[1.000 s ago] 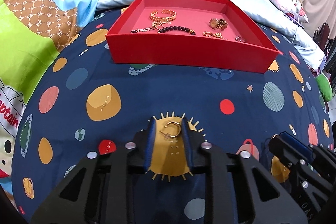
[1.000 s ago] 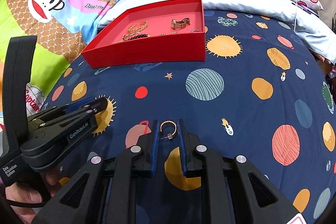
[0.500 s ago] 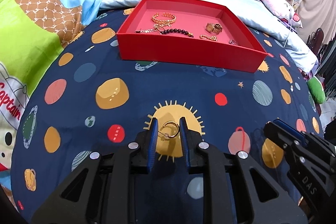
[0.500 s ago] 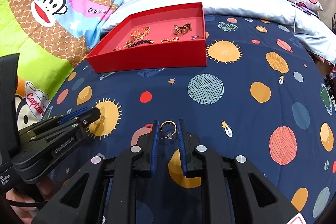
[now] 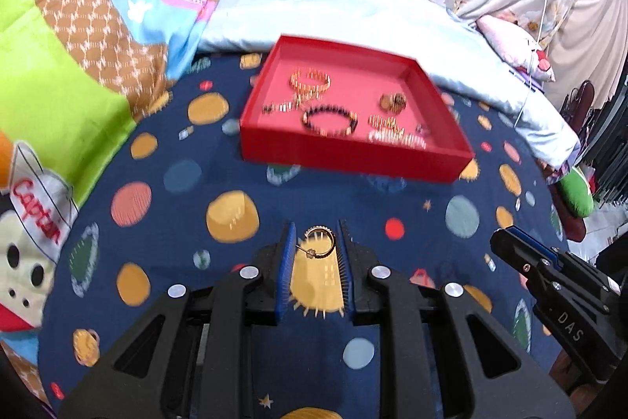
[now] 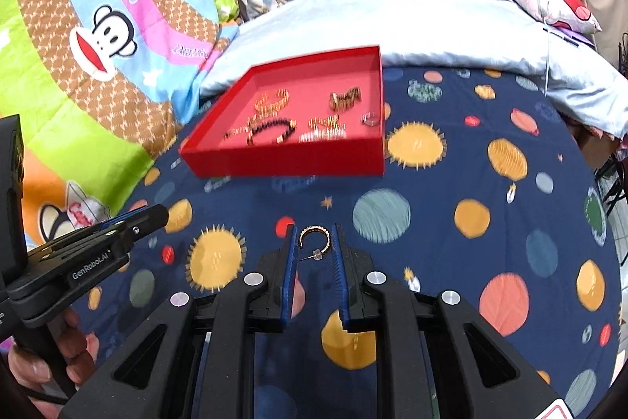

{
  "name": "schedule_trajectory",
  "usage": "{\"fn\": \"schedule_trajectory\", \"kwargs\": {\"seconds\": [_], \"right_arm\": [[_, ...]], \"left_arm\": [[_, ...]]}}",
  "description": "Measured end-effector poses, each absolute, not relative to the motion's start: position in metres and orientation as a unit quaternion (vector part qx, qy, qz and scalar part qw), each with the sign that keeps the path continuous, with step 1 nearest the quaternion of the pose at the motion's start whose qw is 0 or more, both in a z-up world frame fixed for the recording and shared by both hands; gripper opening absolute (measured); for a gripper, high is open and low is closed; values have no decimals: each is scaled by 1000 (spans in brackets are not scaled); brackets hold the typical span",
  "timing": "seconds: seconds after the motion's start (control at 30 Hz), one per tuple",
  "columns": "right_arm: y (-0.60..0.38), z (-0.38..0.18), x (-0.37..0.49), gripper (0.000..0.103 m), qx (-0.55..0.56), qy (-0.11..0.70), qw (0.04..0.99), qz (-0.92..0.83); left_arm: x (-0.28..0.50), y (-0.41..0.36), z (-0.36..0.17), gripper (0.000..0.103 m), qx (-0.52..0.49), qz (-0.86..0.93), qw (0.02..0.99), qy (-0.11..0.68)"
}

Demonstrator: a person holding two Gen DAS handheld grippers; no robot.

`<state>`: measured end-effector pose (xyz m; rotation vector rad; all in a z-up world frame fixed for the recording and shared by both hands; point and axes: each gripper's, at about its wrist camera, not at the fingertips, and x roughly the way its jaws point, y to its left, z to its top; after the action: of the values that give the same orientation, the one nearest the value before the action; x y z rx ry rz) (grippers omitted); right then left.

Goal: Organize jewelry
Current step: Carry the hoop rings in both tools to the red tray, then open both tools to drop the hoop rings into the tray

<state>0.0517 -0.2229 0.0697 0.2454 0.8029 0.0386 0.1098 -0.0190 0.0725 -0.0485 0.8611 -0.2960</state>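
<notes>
**Two hoops bound for the tray**

On a bed, over a navy planet-print quilt (image 5: 235,183), with floral curtains at 12 o'clock and a cartoon blanket off at 9 to 10. Red tray (image 5: 353,160) well ahead at 12 in the left view, closer to 11 in the right, already holding bracelets (image 5: 310,83) and other small gold pieces, blurred.

Left gripper (image 5: 316,235): narrow, pinched on the left hoop (image 5: 318,230), which spans pad to pad near the tips with its post slanting toward 8. Right gripper (image 6: 314,240): likewise narrow, pinched on the right hoop (image 6: 315,229), open side down, post at 6. Both raised off the quilt, pointed roughly at the tray, level, side by side but well apart; left one at 9 in the right view, right one at 3 in the left view.

Likely step: carrying the pair to the tray. To do it well:
- Keep the squeeze steady; such light, springy rings probably slip or twist at the slightest loosening.
- Clear the near wall before lowering.
- Aim for bare pink floor, perhaps toward 1 to 2, away from the beaded loop, to avoid tangling.
- Release low and set the two close together as a pair.
- Approach one after the other to avoid knocking grippers.
</notes>
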Motion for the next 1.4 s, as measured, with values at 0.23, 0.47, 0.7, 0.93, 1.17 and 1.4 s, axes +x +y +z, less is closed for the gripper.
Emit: {"fn": "schedule_trajectory", "kwargs": {"seconds": [0.23,0.47,0.7,0.93,1.17,1.4], "right_arm": [[-234,98,86,16,117,362,925,28],[-241,111,136,16,109,353,929,31],[-246,107,185,16,120,359,925,40],[-250,85,220,16,127,378,916,42],[-249,69,236,16,112,388,914,38],[-249,64,244,16,107,391,913,37]], "left_arm": [[136,-30,104,20,-24,-152,911,383],[181,-47,127,20,-17,-154,922,354],[226,-65,128,20,-17,-158,923,351],[262,-88,112,20,-10,-160,918,362],[281,-99,91,20,-2,-157,913,377],[290,-102,81,20,-2,-156,911,382]]}}
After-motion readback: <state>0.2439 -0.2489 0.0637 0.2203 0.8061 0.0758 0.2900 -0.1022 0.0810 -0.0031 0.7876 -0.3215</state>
